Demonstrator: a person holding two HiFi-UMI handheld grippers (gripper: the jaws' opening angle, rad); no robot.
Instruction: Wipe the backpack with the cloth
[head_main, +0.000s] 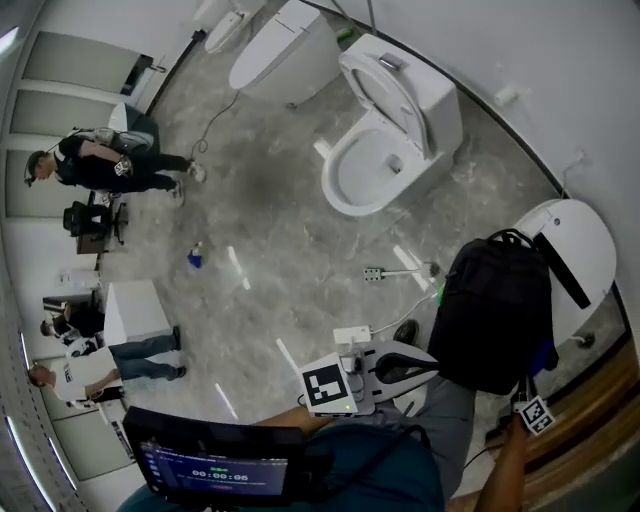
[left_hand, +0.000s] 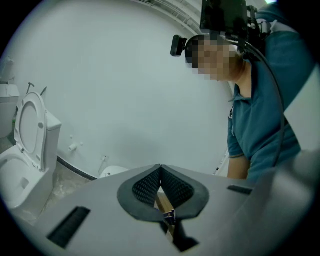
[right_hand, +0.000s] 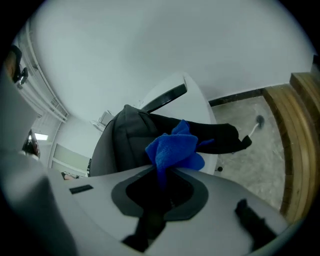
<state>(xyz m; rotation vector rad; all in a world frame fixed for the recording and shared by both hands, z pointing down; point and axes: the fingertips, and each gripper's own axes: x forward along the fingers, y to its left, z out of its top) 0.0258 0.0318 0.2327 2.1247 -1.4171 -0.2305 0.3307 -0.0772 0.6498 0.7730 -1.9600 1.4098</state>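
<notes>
Holding left gripper (left_hand: 160, 169) just left of the backpack (head_main: 495, 310), jaws pressed together, nothing between them. Seeing black backpack draped on a white rounded fixture (head_main: 585, 240), probably a closed toilet lid. Pinching blue cloth (right_hand: 175, 150) in right gripper (right_hand: 167, 172) jaws, close against backpack; contact not clear.

screen (head_main: 213, 465) | timer digits, apparently 00:00:06 | line above too small to read | no other legible text
</notes>
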